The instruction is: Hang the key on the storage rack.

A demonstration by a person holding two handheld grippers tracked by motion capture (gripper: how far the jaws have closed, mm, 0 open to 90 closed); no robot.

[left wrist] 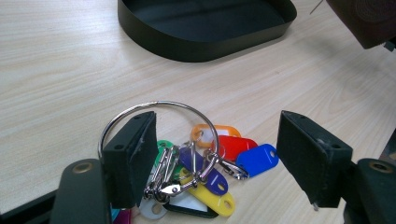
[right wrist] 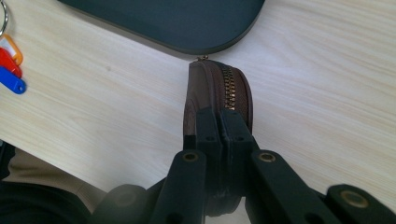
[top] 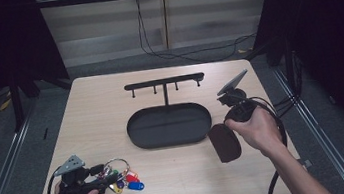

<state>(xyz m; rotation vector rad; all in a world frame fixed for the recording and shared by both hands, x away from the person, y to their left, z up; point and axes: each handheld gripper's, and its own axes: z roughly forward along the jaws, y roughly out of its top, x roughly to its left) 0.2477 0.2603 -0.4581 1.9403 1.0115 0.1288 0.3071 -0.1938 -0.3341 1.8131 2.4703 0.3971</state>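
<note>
A bunch of keys with coloured plastic tags (top: 122, 178) on a big metal ring (left wrist: 159, 105) lies near the table's front left. My left gripper (top: 106, 178) is low over it and open. Its jaws stand wide to either side of the tags (left wrist: 219, 158), and the left pad (left wrist: 133, 154) overlaps the ring. A brown zipped pouch (top: 225, 143) is pinched at its edge in my shut right gripper (top: 228, 121), just off the right end of the tray. In the right gripper view the pouch (right wrist: 219, 86) stands on edge, zipper towards the camera.
A black oval tray (top: 137, 132) sits mid-table, with a black hook rack (top: 164, 82) on a post rising behind it. The tray's wall (left wrist: 201, 46) lies a short way beyond the keys. The table's front edge runs close to both hands.
</note>
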